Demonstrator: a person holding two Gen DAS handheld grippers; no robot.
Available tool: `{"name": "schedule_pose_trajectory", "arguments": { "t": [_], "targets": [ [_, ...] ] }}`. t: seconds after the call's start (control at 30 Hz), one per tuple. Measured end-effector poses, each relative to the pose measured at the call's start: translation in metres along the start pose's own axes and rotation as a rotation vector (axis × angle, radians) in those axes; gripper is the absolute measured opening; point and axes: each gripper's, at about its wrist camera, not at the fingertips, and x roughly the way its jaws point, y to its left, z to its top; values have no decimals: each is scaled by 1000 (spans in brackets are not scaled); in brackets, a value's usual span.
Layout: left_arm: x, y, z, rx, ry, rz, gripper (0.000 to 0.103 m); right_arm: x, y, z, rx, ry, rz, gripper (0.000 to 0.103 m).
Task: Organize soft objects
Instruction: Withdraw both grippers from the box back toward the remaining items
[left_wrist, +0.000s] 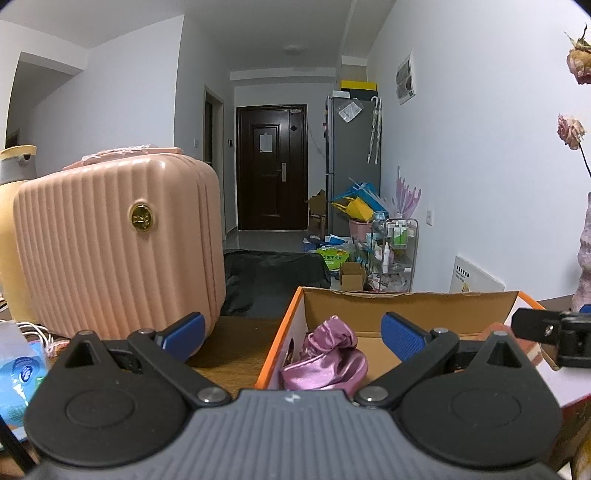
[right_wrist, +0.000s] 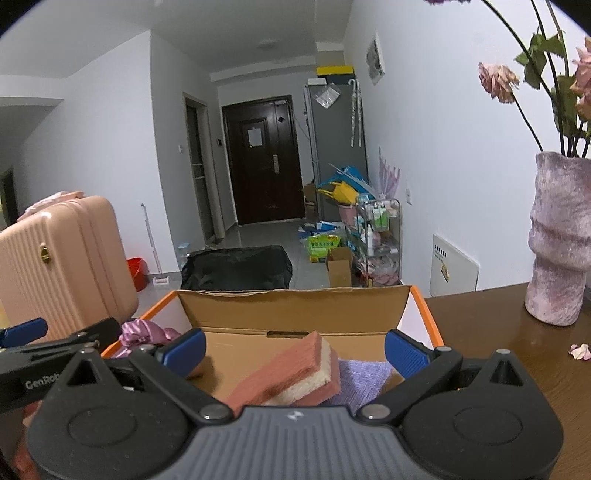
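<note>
An open cardboard box (left_wrist: 410, 301) with orange outer sides stands on the brown table; it also shows in the right wrist view (right_wrist: 295, 306). A pink satin scrunchie (left_wrist: 327, 356) lies in its left part, seen too in the right wrist view (right_wrist: 142, 332). A pink and cream sponge (right_wrist: 291, 373) leans on a lilac cloth (right_wrist: 364, 374) in the right part. My left gripper (left_wrist: 293, 334) is open and empty over the box's left side. My right gripper (right_wrist: 295, 349) is open and empty, just above the sponge.
A ribbed pink case (left_wrist: 118, 243) stands on the table left of the box. A mottled pink vase (right_wrist: 559, 240) with dried roses stands at the right. A tissue pack (left_wrist: 18, 369) lies at far left. Beyond are a dark bag (right_wrist: 236, 267) and hallway clutter.
</note>
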Motion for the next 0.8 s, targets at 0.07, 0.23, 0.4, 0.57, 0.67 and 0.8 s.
{"name": "schedule_pose_trajectory", "arguments": {
  "t": [0.07, 0.23, 0.4, 0.57, 0.67, 0.8],
  "targets": [
    [-4, 2, -2, 1, 1, 4, 103, -6, 0, -2, -9, -10, 7, 103],
    [-15, 10, -4, -1, 6, 8, 103, -21, 3, -7, -47, -29, 18, 103],
    [-28, 14, -8, 2, 9, 10, 103, -37, 7, -18, -97, -31, 21, 103],
    [-44, 19, -13, 0, 11, 14, 103, -54, 9, -25, -130, -41, 27, 103],
    [-54, 24, -16, -3, 14, 19, 103, -63, 10, -30, -143, -38, 28, 103],
    [-68, 30, -20, -7, 21, 24, 103, -78, 11, -38, -147, -36, 28, 103]
  ]
}}
